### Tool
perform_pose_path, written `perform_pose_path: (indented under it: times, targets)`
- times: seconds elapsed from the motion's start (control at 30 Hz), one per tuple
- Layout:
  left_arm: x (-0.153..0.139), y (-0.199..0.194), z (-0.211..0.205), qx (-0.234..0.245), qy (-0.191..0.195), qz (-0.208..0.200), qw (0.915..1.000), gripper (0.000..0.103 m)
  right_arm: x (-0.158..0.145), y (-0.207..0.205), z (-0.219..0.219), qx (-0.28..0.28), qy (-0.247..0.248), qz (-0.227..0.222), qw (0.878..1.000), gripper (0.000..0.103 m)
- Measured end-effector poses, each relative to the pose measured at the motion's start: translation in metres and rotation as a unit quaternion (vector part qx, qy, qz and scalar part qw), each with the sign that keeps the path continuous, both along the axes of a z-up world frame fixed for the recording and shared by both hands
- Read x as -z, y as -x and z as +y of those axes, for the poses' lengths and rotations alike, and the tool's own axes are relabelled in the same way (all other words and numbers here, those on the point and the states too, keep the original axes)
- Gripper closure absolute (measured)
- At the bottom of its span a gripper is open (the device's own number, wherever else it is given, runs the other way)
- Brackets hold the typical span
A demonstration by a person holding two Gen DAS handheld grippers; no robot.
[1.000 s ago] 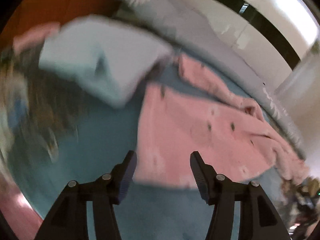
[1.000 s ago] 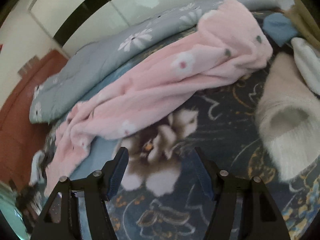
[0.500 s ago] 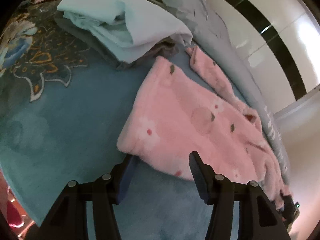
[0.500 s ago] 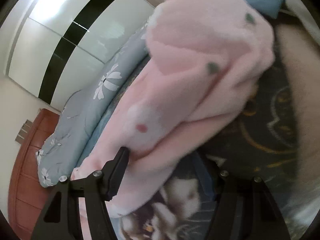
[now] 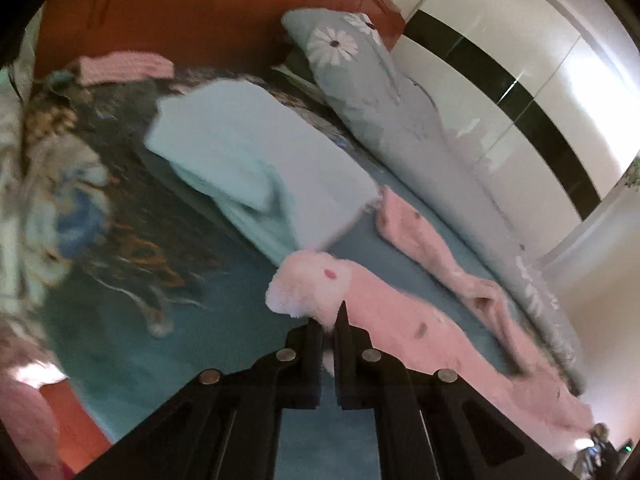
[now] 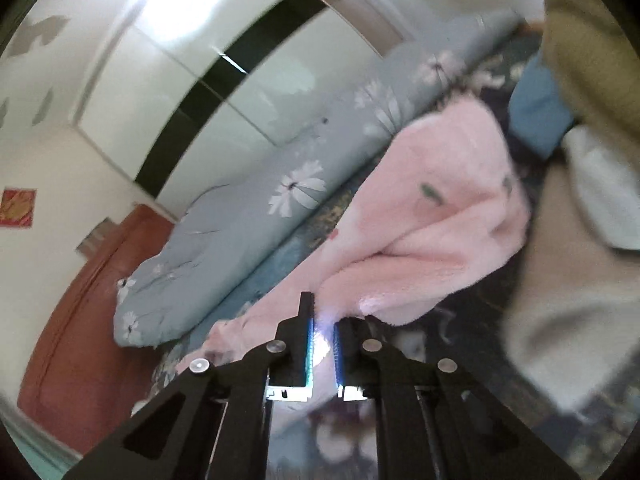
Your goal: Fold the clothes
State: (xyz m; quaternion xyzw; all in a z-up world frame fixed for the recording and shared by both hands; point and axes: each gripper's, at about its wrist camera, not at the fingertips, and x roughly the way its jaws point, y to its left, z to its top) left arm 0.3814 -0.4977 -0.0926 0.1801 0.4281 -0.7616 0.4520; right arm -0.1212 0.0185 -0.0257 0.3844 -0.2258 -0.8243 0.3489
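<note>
A fluffy pink garment with small flower spots [image 5: 404, 312] lies stretched across the blue bedspread [image 5: 192, 344]. My left gripper [image 5: 328, 322] is shut on one corner of it and that corner is lifted off the bed. In the right wrist view the same pink garment [image 6: 432, 224] bunches up ahead, and my right gripper [image 6: 322, 320] is shut on its near edge. One pink sleeve [image 5: 436, 256] trails off toward the far side of the bed.
A folded light-blue garment [image 5: 256, 168] sits on the bed beyond the pink one. A grey floral quilt [image 5: 404, 120] runs along the far side. A cream fuzzy garment [image 6: 568, 312], a blue item [image 6: 536, 116] and an olive one [image 6: 596, 44] lie to the right. A red-brown headboard [image 5: 192, 12] stands behind.
Both grippers were open over the pink garment; both have closed on its edge. The left one has raised its corner, and both views have tilted and lifted.
</note>
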Motion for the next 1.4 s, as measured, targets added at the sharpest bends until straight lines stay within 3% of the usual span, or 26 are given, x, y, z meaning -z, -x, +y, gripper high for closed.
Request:
perform_pose_path:
  times: [0.1,0.2,0.33,0.43,0.57,0.7,0.73,0.77,0.83,0.93,1.03,1.1,1.17,1.23,1.3,1.4]
  targets:
    - [0.019,-0.017,-0.009,-0.014,-0.022,-0.022,0.9994,0.099,0.013,-0.031,0.024,-0.018,-0.049,0.003,0.999,0.095]
    - [0.037,-0.030,-0.013,-0.023,-0.047,-0.027,0.9983,0.099,0.039,-0.039,0.028,-0.028,-0.097,-0.025,0.995,0.095]
    - [0.041,-0.033,-0.011,-0.031,-0.046,-0.032,0.9980,0.098,0.043,-0.031,0.038,-0.005,-0.091,-0.032,0.995,0.091]
    - [0.037,-0.030,-0.013,-0.036,-0.039,-0.043,0.9977,0.098,0.044,-0.022,0.047,0.018,-0.083,-0.034,0.996,0.078]
    - [0.036,-0.020,-0.011,-0.034,-0.033,-0.064,0.9968,0.098,0.041,0.008,0.055,0.064,-0.061,-0.035,0.995,0.076]
    - [0.033,-0.013,-0.008,-0.031,-0.022,-0.079,0.9961,0.098,0.049,0.041,0.031,0.064,-0.046,-0.055,0.995,0.076]
    - [0.034,-0.014,-0.009,-0.031,-0.023,-0.077,0.9963,0.098,0.050,0.045,0.014,0.067,-0.052,-0.051,0.995,0.080]
    - [0.034,-0.014,-0.010,-0.030,-0.023,-0.076,0.9964,0.098,0.048,0.051,0.002,0.069,-0.057,-0.047,0.995,0.096]
    - [0.034,-0.015,-0.011,-0.028,-0.025,-0.075,0.9965,0.098,0.042,0.062,-0.020,0.071,-0.061,-0.039,0.995,0.097]
    - [0.036,-0.014,-0.010,-0.026,-0.026,-0.081,0.9960,0.098,0.027,0.070,-0.067,0.045,-0.076,-0.016,0.996,0.099]
    - [0.039,-0.013,-0.011,-0.027,-0.031,-0.080,0.9959,0.098,0.018,0.060,-0.126,-0.024,-0.084,0.004,0.996,0.099]
    - [0.043,-0.013,-0.012,-0.028,-0.038,-0.079,0.9958,0.098,0.020,0.042,-0.165,-0.081,-0.114,0.023,0.990,0.099]
    - [0.049,-0.012,-0.013,-0.028,-0.048,-0.078,0.9954,0.098,0.033,0.013,-0.202,-0.137,-0.179,0.056,0.973,0.098]
    - [0.052,-0.012,-0.013,-0.025,-0.053,-0.079,0.9951,0.097,0.047,-0.009,-0.218,-0.185,-0.201,0.060,0.960,0.098]
    - [0.052,-0.013,-0.012,-0.022,-0.050,-0.081,0.9952,0.096,0.051,-0.026,-0.216,-0.212,-0.197,0.063,0.955,0.098]
    - [0.052,-0.017,-0.012,-0.020,-0.052,-0.076,0.9955,0.095,0.041,-0.035,-0.183,-0.203,-0.173,0.085,0.960,0.095]
